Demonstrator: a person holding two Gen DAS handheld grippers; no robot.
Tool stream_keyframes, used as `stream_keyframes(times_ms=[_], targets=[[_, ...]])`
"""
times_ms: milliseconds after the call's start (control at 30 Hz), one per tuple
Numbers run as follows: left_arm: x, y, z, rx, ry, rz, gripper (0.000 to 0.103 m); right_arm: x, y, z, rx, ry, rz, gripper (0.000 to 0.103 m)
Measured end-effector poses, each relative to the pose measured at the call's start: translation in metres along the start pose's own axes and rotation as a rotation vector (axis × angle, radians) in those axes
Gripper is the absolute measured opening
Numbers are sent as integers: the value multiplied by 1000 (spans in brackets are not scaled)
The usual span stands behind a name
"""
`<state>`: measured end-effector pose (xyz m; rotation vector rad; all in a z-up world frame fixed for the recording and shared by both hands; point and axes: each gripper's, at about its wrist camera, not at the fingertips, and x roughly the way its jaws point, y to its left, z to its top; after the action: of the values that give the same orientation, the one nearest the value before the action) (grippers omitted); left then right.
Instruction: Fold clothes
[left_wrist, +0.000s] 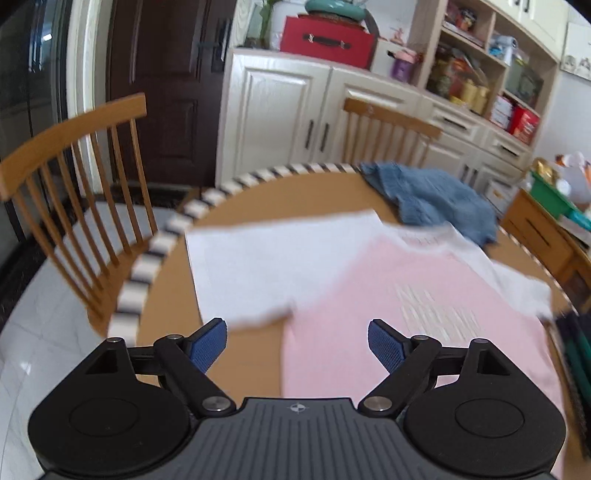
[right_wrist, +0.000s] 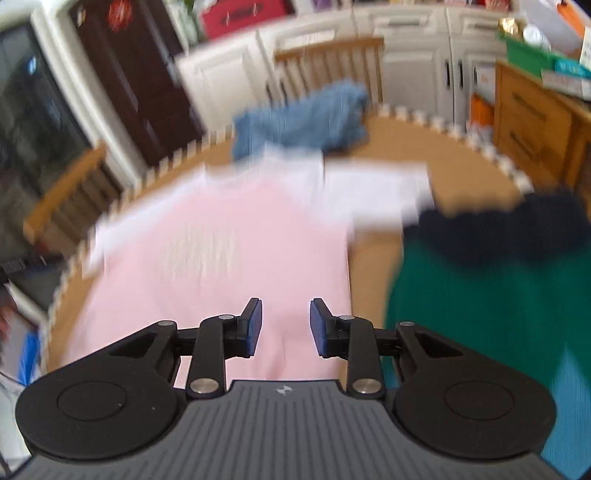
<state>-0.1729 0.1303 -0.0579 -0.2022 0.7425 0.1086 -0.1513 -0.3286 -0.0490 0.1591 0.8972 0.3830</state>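
Lying flat: the pink shirt (left_wrist: 406, 314) with white sleeves is spreading across the round wooden surface (left_wrist: 258, 206), its printed chest facing up.
Left gripper: the left gripper (left_wrist: 297, 341) is hanging above the near edge of the surface with its blue pads set wide apart, holding nothing.
Shirt against left gripper: one white sleeve (left_wrist: 258, 269) is lying ahead of the left pad, its cuff ending just beyond that fingertip; the pink body is sitting ahead of and under the right pad. Bare wood is showing between the two pads.
Right gripper: the right gripper (right_wrist: 286, 328) is hovering over the pink shirt (right_wrist: 221, 251), its pads parted by a narrower gap and gripping nothing.
Shirt against right gripper: the lower pink hem area is lying directly below and between the pads; whether they are touching the cloth cannot be told through the blur.
Blue garment: a crumpled blue knit (left_wrist: 436, 199) is sitting at the far side of the surface, just beyond the shirt's collar.
Green garment: a green garment (right_wrist: 480, 306) with a dark navy piece (right_wrist: 498, 229) on top is lying to the right of the shirt, a strip of bare wood between them.
Chairs: a wooden chair (left_wrist: 74, 184) is standing at the left, another (left_wrist: 388, 136) behind the surface.
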Motion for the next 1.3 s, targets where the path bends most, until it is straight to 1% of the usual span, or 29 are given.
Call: stream_keyframes(times_ms=[100, 133, 200, 233, 300, 333, 367, 400, 433, 500, 533, 567, 600, 633, 700, 733, 800, 833, 900, 1000, 1033, 1067, 1100, 1133, 1167, 1200, 1233, 1300], targets=[[-33, -25, -55, 27, 65, -2, 85, 1, 4, -49, 31, 78, -9, 30], [-39, -33, -70, 31, 84, -13, 85, 3, 4, -57, 34, 87, -11, 28], [-43, -45, -93, 27, 112, -19, 84, 11, 9, -64, 30, 99, -4, 28], [-44, -51, -105, 25, 126, -22, 82, 15, 12, -66, 29, 106, 4, 29], [-41, -61, -123, 53, 152, -4, 78, 22, 20, -73, 50, 132, 24, 30], [-38, -65, -128, 69, 163, 10, 77, 25, 25, -72, 44, 127, 42, 25], [-35, -68, -133, 86, 174, 25, 76, 28, 29, -72, 39, 121, 59, 6], [-34, -70, -139, 95, 189, 41, 76, 27, 33, -71, 41, 136, 59, 2], [-33, -72, -143, 113, 193, 59, 76, 26, 37, -70, 43, 150, 59, 1], [-36, -76, -148, 168, 190, 92, 78, 0, 44, -59, -46, 98, 17, 1], [-36, -76, -148, 171, 188, 99, 81, -13, 47, -53, -90, 72, -5, 1], [-36, -75, -149, 174, 186, 106, 82, -28, 49, -46, -145, 48, -51, 1], [-36, -72, -147, 145, 187, 104, 82, -40, 49, -38, -185, 30, -92, 1], [-35, -71, -145, 138, 184, 108, 83, -46, 50, -32, -209, 23, -131, 2], [-35, -72, -144, 148, 184, 112, 83, -58, 52, -20, -256, 9, -211, 7], [-35, -72, -143, 150, 185, 112, 84, -56, 54, -19, -275, -7, -226, 8], [-34, -71, -141, 153, 194, 110, 84, -48, 53, -26, -275, 41, -217, 22], [-35, -70, -140, 149, 203, 111, 84, -46, 52, -30, -262, 68, -212, 34], [-35, -66, -139, 147, 214, 115, 84, -49, 44, -49, -231, 82, -157, 32], [-37, -61, -139, 147, 226, 122, 84, -48, 29, -80, -197, 161, -141, 33], [-37, -60, -138, 149, 231, 128, 84, -47, 24, -91, -186, 188, -135, 36], [-38, -59, -138, 152, 235, 133, 85, -45, 18, -97, -151, 193, -112, 38], [-37, -59, -138, 155, 239, 145, 89, -43, 12, -102, -117, 198, -90, 39], [-37, -56, -138, 142, 241, 150, 92, -39, 13, -104, -101, 186, -65, 41], [-35, -51, -138, 111, 250, 146, 93, -34, 13, -105, -84, 173, -40, 41], [-35, -48, -137, 98, 251, 158, 93, -29, 13, -107, -68, 161, -16, 41], [-34, -46, -135, 84, 253, 170, 93, -26, 22, -104, -97, 131, 1, 41], [-33, -43, -133, 78, 257, 169, 93, -17, 41, -99, -149, 82, 41, 42]])
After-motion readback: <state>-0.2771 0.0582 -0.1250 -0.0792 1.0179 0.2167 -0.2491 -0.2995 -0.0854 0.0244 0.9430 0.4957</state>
